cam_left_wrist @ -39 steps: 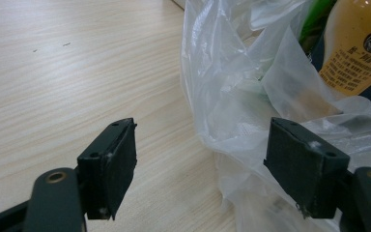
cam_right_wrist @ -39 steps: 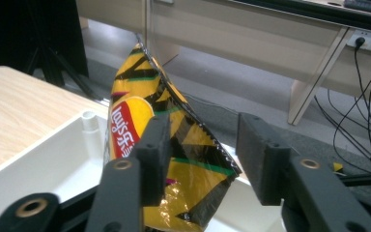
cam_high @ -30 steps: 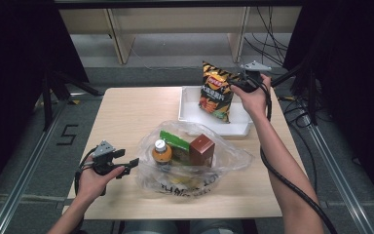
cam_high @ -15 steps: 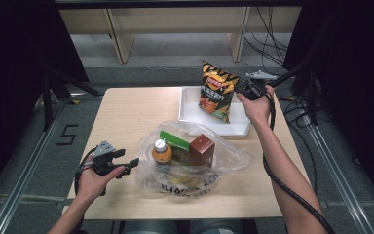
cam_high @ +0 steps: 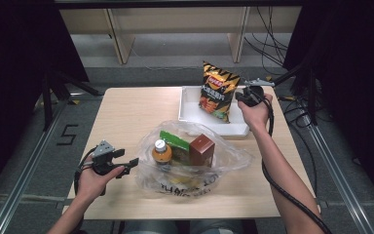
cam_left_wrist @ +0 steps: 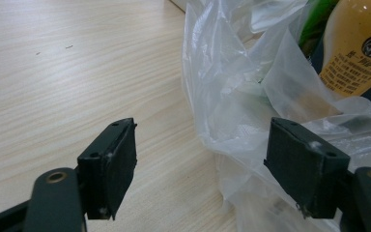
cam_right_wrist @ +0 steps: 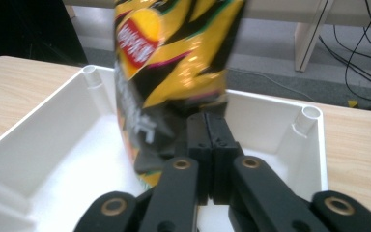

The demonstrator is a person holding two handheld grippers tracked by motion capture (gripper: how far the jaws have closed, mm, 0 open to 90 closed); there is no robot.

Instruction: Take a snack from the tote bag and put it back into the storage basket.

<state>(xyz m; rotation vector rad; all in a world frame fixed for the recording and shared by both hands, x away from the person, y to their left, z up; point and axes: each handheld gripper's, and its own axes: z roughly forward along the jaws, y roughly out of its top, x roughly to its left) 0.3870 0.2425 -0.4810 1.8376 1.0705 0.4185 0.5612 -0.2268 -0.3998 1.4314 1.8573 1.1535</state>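
The chip bag [cam_high: 217, 91] is held upright over the white bin [cam_high: 189, 109], pinched by the right gripper [cam_right_wrist: 206, 133] at its right edge, while the left gripper [cam_left_wrist: 200, 166] is spread.

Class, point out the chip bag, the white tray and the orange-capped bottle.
chip bag [cam_high: 217, 90], high view, middle of its front.
white tray [cam_high: 189, 105], high view, bare left floor.
bottle [cam_high: 161, 151], high view, its shoulder below the cap.

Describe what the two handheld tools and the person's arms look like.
Both tools are black. The left tool carries a grey three-cornered plate and has rectangular black pads on arms with brass-coloured rivets. The right tool has the same riveted black arms, and a black cable trails along the forearm. Both forearms are bare, with no sleeves in view.
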